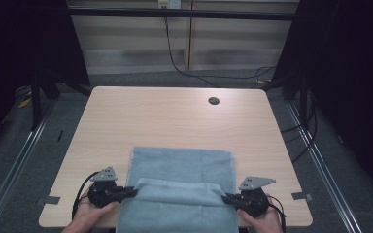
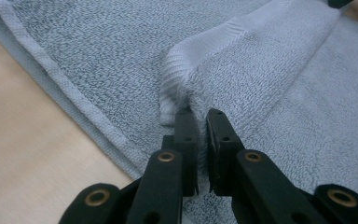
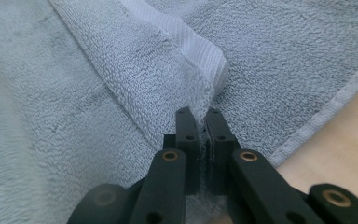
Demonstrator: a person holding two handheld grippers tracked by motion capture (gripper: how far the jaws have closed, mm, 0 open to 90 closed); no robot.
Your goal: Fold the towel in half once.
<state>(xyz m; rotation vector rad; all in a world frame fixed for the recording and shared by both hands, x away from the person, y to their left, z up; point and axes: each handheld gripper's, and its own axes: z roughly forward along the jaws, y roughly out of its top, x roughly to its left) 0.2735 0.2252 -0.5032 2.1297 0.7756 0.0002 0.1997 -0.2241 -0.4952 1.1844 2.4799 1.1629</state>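
Note:
A grey-blue towel (image 1: 182, 167) lies at the near middle of the wooden table (image 1: 175, 121), its near part draped over the front edge. A folded-over edge runs across it from side to side. My left gripper (image 1: 135, 192) is shut on the left corner of that edge; in the left gripper view the black jaws (image 2: 200, 114) pinch the towel's ribbed hem (image 2: 182, 65). At the right corner my right gripper (image 1: 224, 196) is shut as well, its jaws (image 3: 199, 114) clamped on the towel's white hem (image 3: 200, 51). A hand holds each gripper at the table's front edge.
A round cable hole (image 1: 213, 101) sits in the far right part of the tabletop. Black cables (image 1: 175, 53) trail on the floor beyond the table. Metal rails (image 1: 14, 160) run along the floor on both sides. Bits of tape (image 1: 51, 199) mark the near corners.

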